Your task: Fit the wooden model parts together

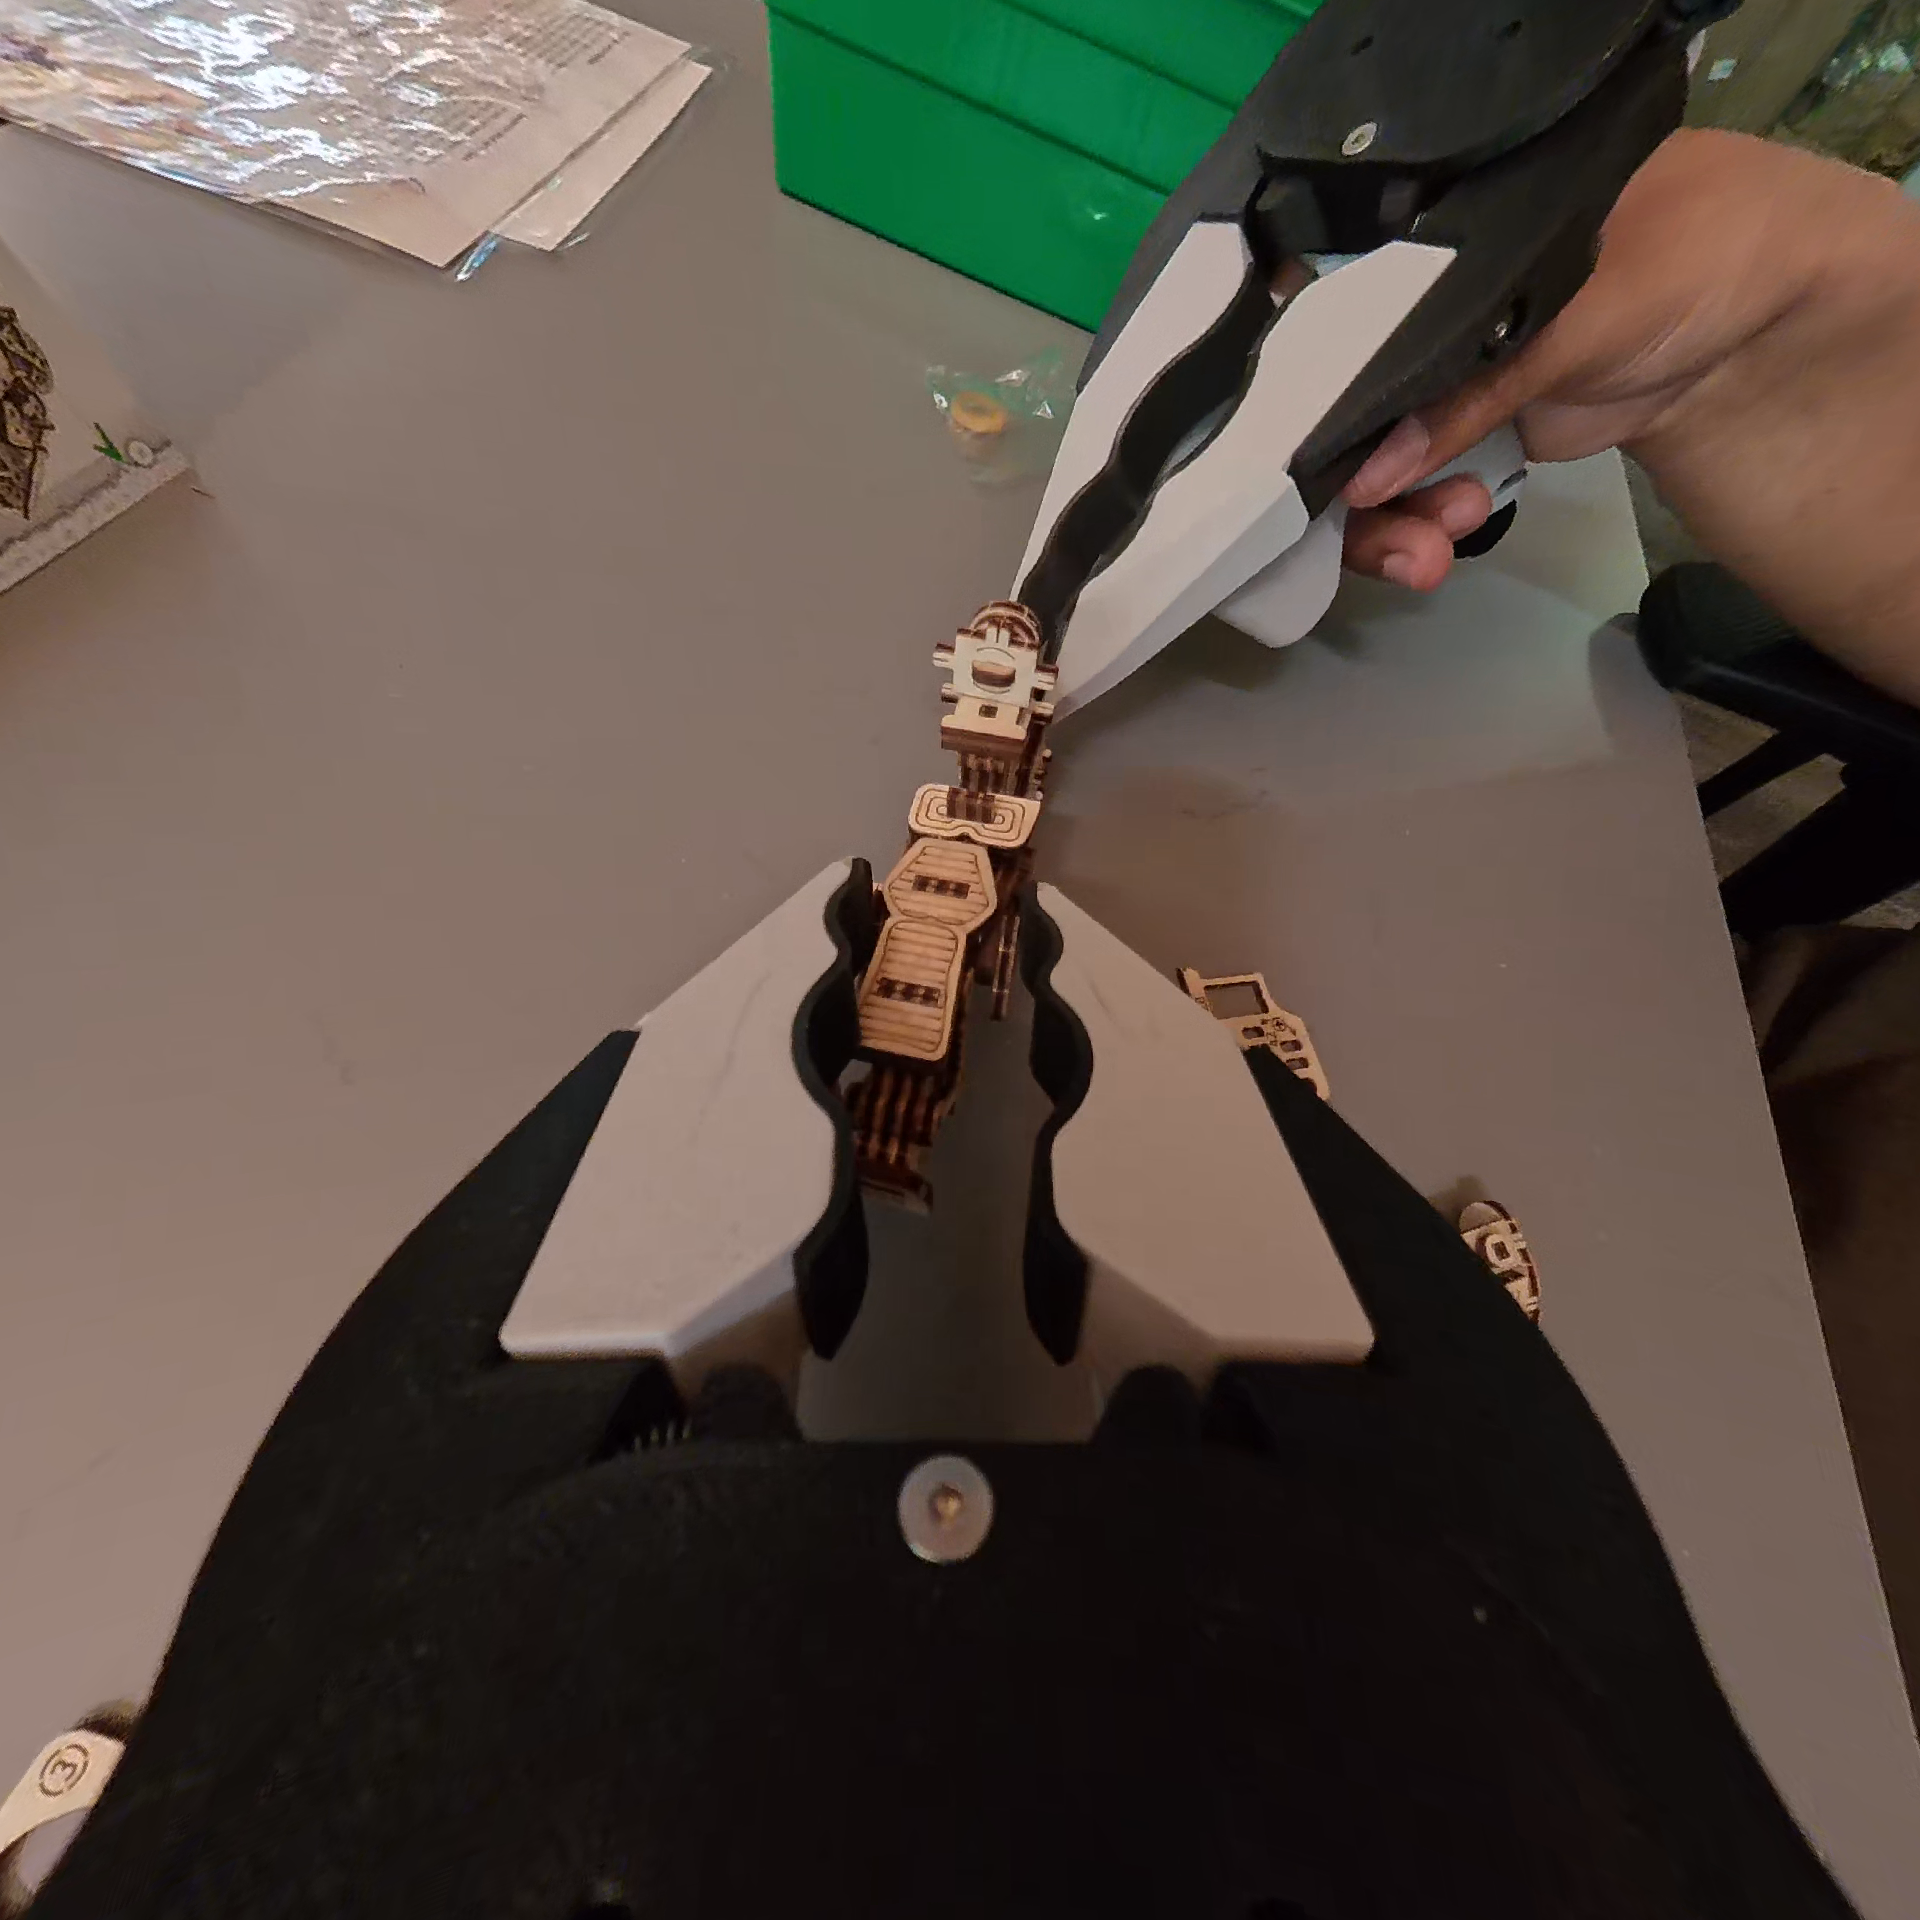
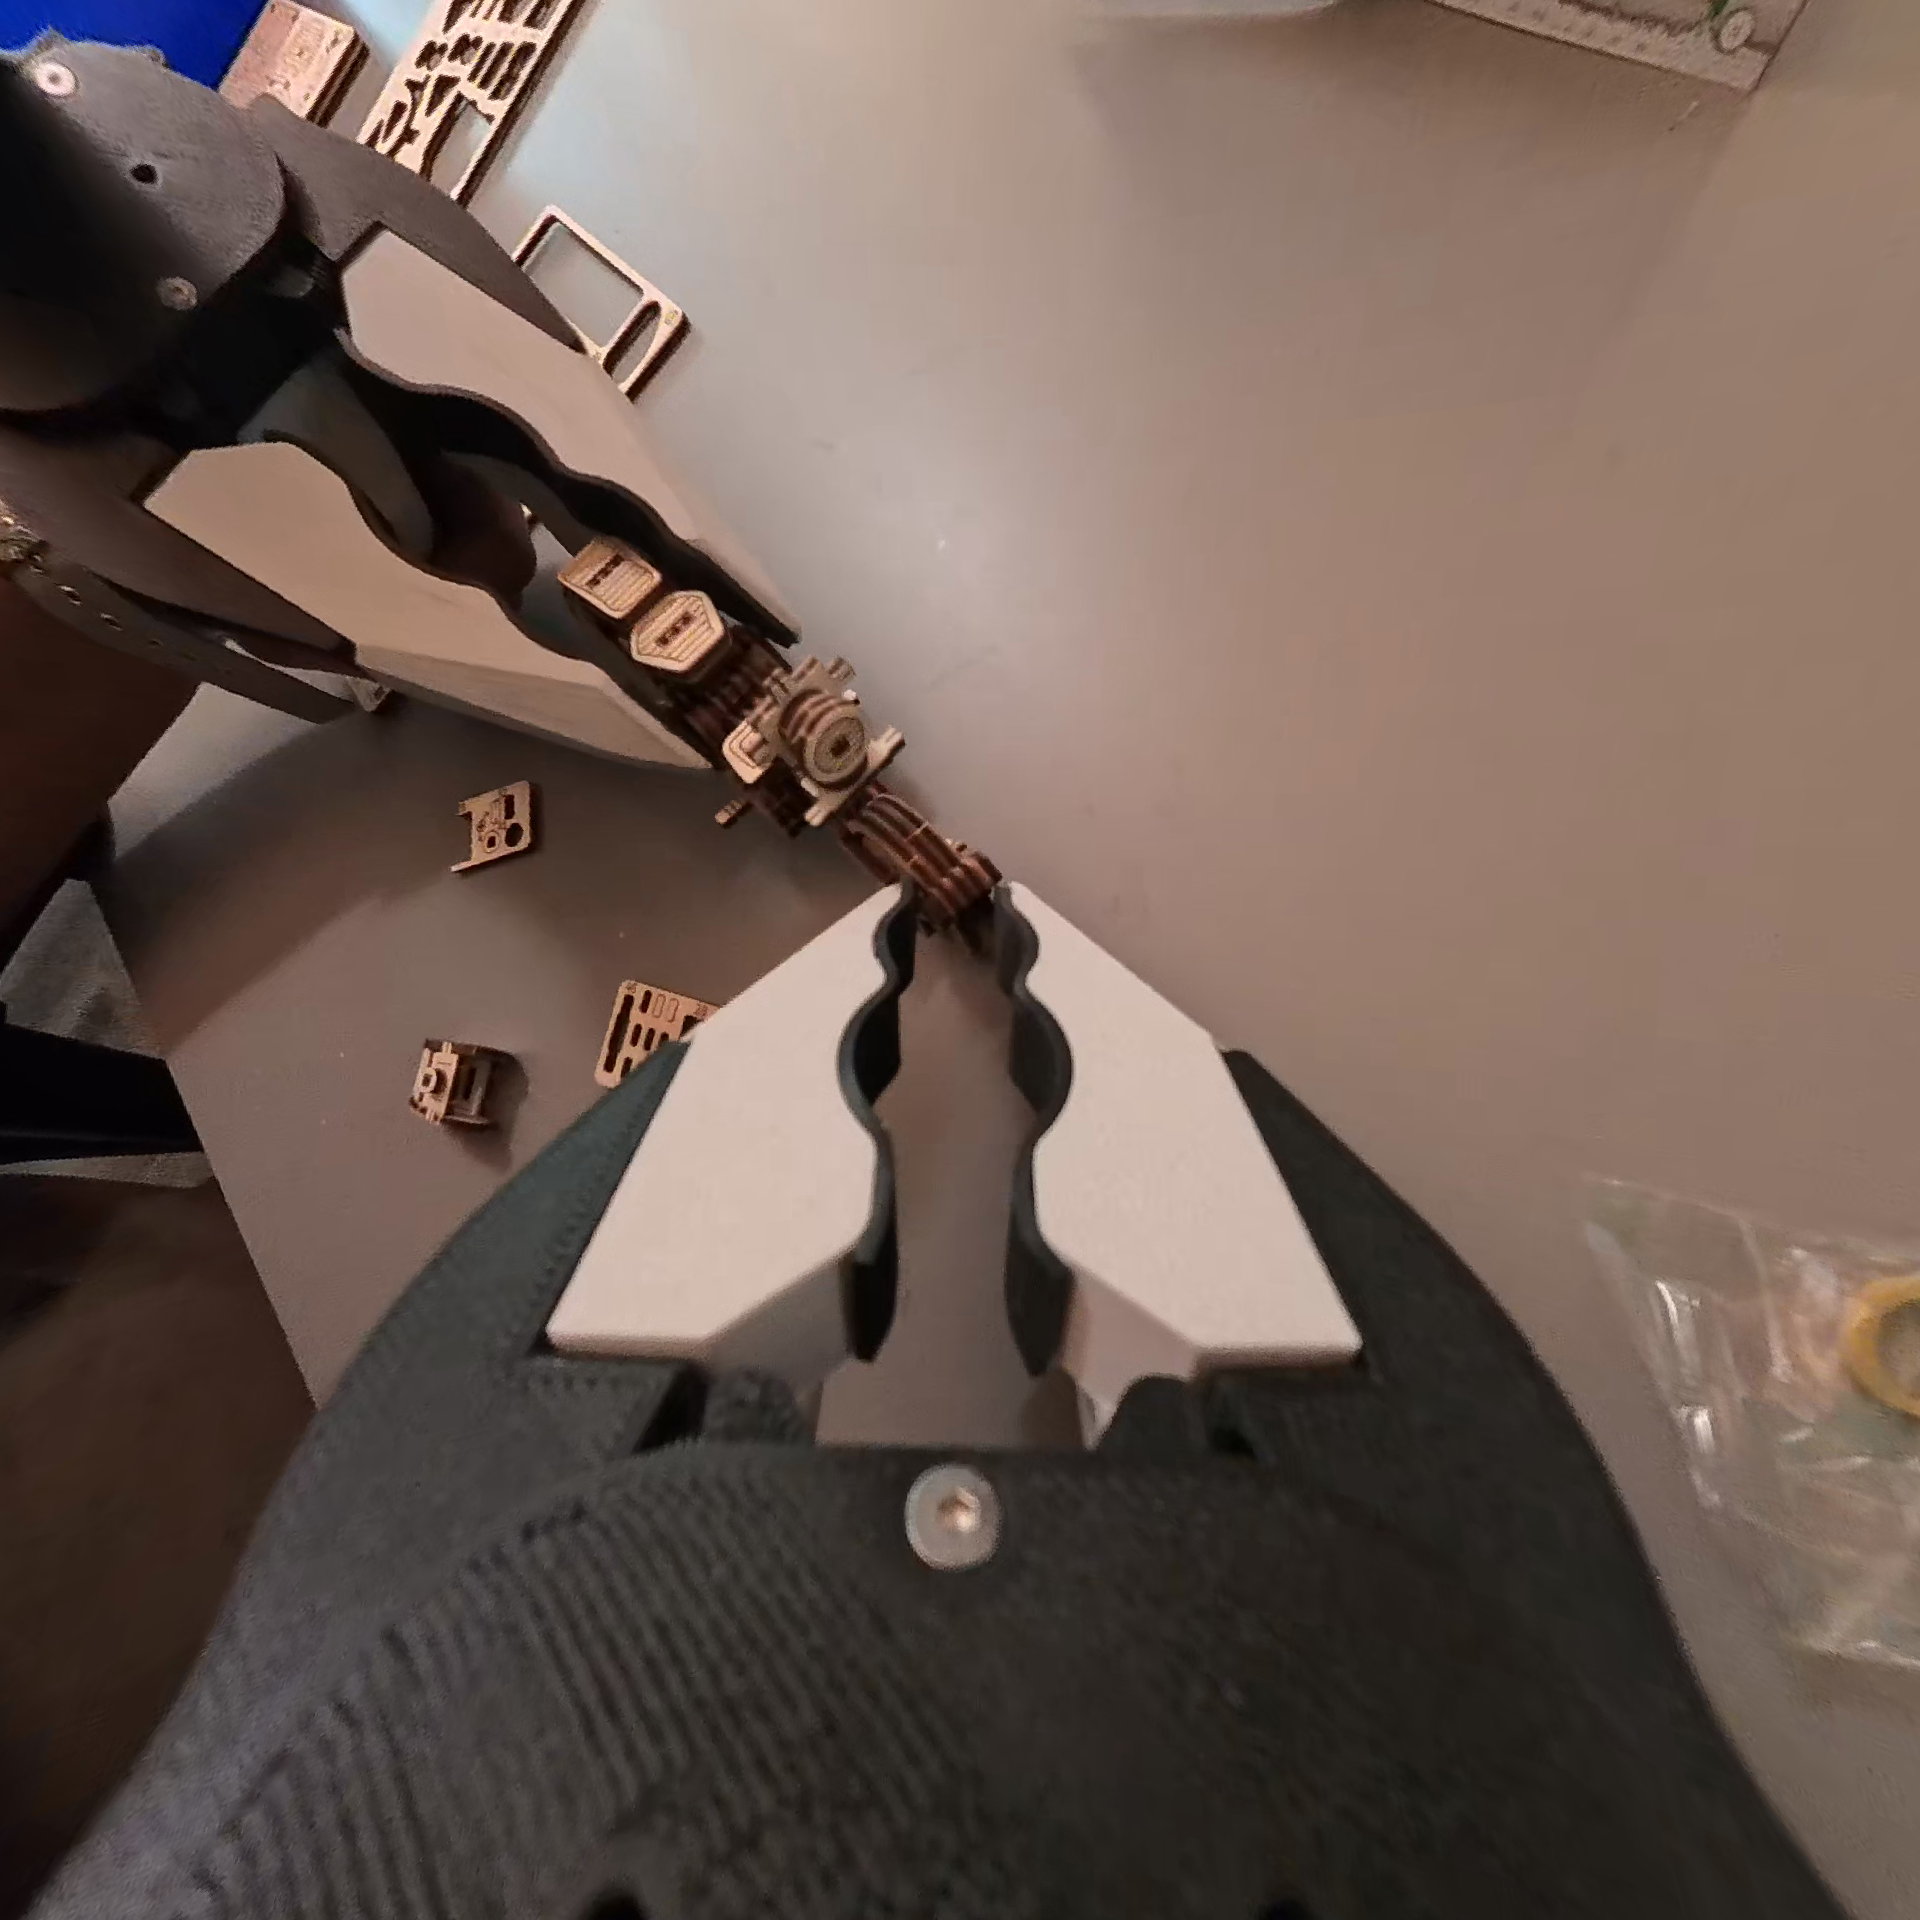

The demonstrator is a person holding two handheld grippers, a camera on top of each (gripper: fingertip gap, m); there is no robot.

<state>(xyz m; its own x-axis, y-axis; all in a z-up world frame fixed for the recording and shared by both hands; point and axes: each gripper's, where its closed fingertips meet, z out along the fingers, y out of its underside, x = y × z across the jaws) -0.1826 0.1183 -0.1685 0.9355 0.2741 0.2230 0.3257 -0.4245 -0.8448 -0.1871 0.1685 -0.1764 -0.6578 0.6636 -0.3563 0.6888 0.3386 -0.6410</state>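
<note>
**Both tools pinching one wooden model over the counter**

Left tool (image 1: pixel 940 914): jaws closed partway on the seat end of the wooden model (image 1: pixel 961 904); black wavy pads press its sides, though contact on the 3 o'clock pad is hard to confirm. Right tool (image 2: pixel 951 899): tips nipped tight on the model's ribbed front end, coming in from 1 o'clock in the left wrist view. Model spans the two tools, held clear of the grey counter (image 1: pixel 468 727).

Containers:
- Green box (image 1: pixel 987 145), 12 o'clock in the left wrist view, top cut off by the frame; contents not visible.
- Clear plastic bag (image 2: pixel 1787 1423), 4 o'clock in the right wrist view, blurred. A yellow ring (image 2: pixel 1886 1345) sits inside; other contents cannot be made out.

Loose on the counter:
- Small flat wooden pieces (image 2: pixel 499 826) at 9 o'clock in the right wrist view, well apart from the model; one is half covered by the right tool's finger.
- Punched-out wooden sheet (image 2: pixel 457 94) and an empty wooden frame (image 2: pixel 608 301) at 11 o'clock, partly behind the left tool.
- Papers in a shiny sleeve (image 1: pixel 343 125) at 11 o'clock in the left wrist view.

Hidden or unclear:
- Model's underside and wheels are not seen.
- A hand (image 1: pixel 1662 395) grips the right tool's handle; the arm runs out of frame.
- Two wooden pieces at 3 o'clock in the left wrist view are partly masked by the tool body.
</note>
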